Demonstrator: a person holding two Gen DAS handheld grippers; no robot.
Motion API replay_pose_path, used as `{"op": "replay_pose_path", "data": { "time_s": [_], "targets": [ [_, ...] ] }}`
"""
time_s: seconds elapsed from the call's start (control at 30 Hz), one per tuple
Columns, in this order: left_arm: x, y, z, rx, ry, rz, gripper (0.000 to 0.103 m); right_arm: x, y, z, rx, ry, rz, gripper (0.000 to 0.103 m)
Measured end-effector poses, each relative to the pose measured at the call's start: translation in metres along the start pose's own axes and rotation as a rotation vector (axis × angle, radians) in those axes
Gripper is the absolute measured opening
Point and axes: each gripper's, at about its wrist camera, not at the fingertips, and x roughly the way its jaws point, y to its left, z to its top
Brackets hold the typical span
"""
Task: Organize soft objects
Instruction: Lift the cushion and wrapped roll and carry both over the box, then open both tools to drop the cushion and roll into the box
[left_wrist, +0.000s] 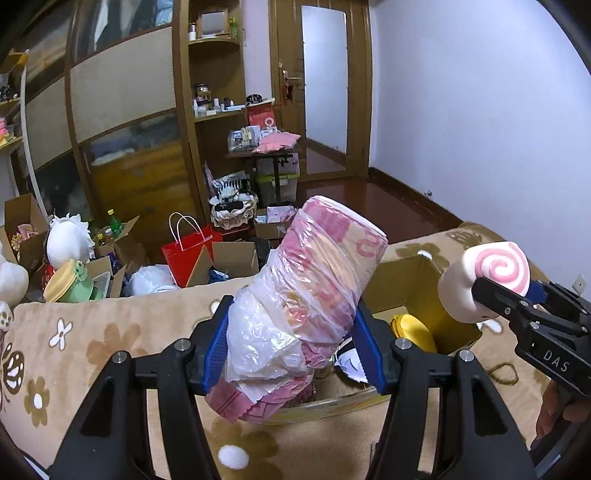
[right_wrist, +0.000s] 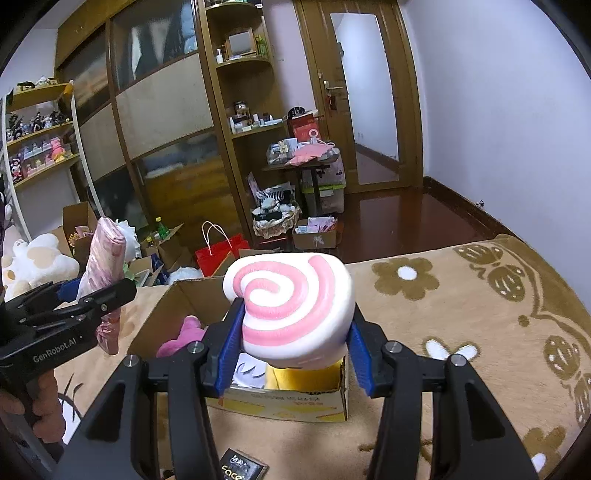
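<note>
My left gripper (left_wrist: 291, 350) is shut on a pink roll wrapped in clear plastic (left_wrist: 314, 288) and holds it tilted above an open cardboard box (left_wrist: 410, 273). It also shows in the right wrist view (right_wrist: 105, 258) at the left. My right gripper (right_wrist: 293, 350) is shut on a white squishy toy with a pink swirl (right_wrist: 291, 306), held above the same box (right_wrist: 177, 306). The toy shows in the left wrist view (left_wrist: 487, 280) at the right. Inside the box lie a yellow soft item (left_wrist: 417, 328) and a pink plush (right_wrist: 184, 334).
The box stands on a beige blanket with brown flowers (right_wrist: 461, 317). A small black packet (right_wrist: 242, 467) lies near the blanket's front. A white ball (left_wrist: 232, 456) lies near me. Past the blanket's edge are cardboard boxes, a red bag (left_wrist: 186, 254) and plush toys.
</note>
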Motion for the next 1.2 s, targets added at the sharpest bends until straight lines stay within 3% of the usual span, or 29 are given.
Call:
{"op": "replay_pose_path", "data": {
  "time_s": [0.2, 0.63, 1.2],
  "targets": [
    [0.014, -0.006, 0.006, 0.012, 0.006, -0.008, 0.06, 0.011, -0.003, -0.002, 0.002, 0.018, 0.003, 0.055],
    [0.058, -0.002, -0.01, -0.008, 0.141, -0.032, 0.063, 0.039, -0.002, -0.014, -0.011, 0.077, 0.01, 0.058],
    [0.065, -0.016, -0.025, 0.044, 0.212, 0.0, 0.09, 0.045, 0.0, -0.022, -0.016, 0.115, 0.009, 0.069]
  ]
}}
